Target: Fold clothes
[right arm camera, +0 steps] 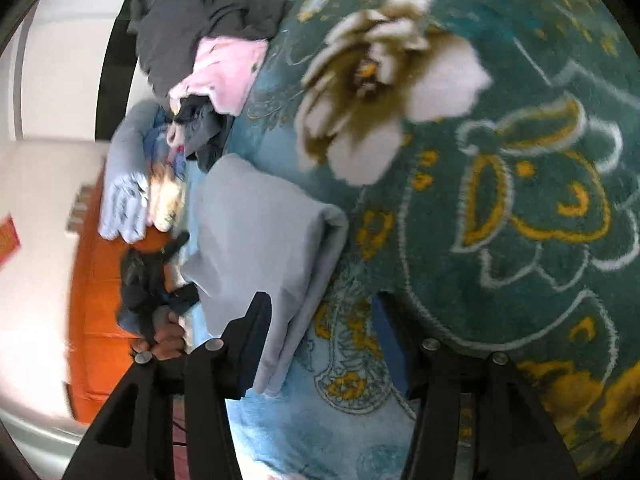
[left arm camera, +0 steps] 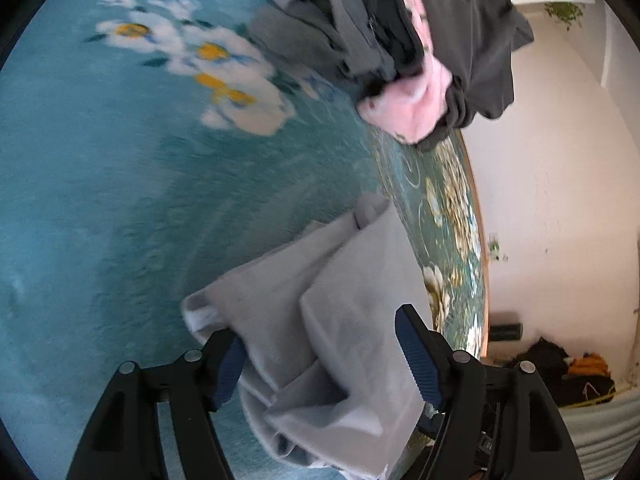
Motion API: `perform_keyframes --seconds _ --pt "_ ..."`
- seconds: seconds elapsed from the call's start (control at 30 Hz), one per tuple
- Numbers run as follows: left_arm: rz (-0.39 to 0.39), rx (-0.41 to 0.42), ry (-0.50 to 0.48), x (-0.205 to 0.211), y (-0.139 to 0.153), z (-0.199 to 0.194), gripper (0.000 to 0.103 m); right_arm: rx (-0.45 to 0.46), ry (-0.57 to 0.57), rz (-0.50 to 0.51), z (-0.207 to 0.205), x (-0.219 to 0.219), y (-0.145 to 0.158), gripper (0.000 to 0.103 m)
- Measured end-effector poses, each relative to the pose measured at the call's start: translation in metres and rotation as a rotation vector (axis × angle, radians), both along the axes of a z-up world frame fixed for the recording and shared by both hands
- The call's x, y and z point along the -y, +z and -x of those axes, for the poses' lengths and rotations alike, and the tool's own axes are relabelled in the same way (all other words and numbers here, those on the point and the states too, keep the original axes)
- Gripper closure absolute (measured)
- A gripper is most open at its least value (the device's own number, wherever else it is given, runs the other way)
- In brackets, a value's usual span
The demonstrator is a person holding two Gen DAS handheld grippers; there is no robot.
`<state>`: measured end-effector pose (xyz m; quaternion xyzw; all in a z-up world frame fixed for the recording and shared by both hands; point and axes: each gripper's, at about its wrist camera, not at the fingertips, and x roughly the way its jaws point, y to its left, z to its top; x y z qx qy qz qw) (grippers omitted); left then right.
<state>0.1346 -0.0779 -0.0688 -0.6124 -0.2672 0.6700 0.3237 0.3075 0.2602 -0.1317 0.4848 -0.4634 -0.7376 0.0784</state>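
One big teal blanket [left arm camera: 120, 200] with flowers lies under everything, with a messy pile of dark and pink clothes [left arm camera: 400, 40] at 1 o'clock from your left gripper [left arm camera: 320, 360]. Your left gripper's jaws stand wide around the folded gray cloth [left arm camera: 340, 300], not squeezing it. Your right gripper [right arm camera: 324, 332] is open too, with that cloth's edge hanging by its 9 o'clock finger.

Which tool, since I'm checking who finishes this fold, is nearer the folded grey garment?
Left. The left tool straddles the grey garment, cloth filling the gap between its open fingers. The right tool has only the garment's edge by one finger.
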Motion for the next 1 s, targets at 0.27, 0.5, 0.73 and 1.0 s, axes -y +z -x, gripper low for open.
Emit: perform_keyframes --seconds 0.27,0.5,0.73,1.0 --pt "-0.015 -0.016 -0.024 -0.011 0.002 -0.002 0.030 -0.037 -0.059 0.062 0.006 0.030 -0.012 0.048" --pt "-0.042 0.004 0.014 -0.012 -0.003 0.001 0.030 -0.068 -0.101 0.120 0.005 0.047 -0.017 0.052" --pt "0.013 0.026 0.056 -0.010 -0.005 0.002 0.066 -0.048 -0.183 0.125 0.009 0.043 -0.025 0.092" --pt "0.022 -0.007 0.092 -0.008 0.012 -0.005 0.094 -0.056 -0.119 0.085 0.019 0.038 -0.010 0.096"
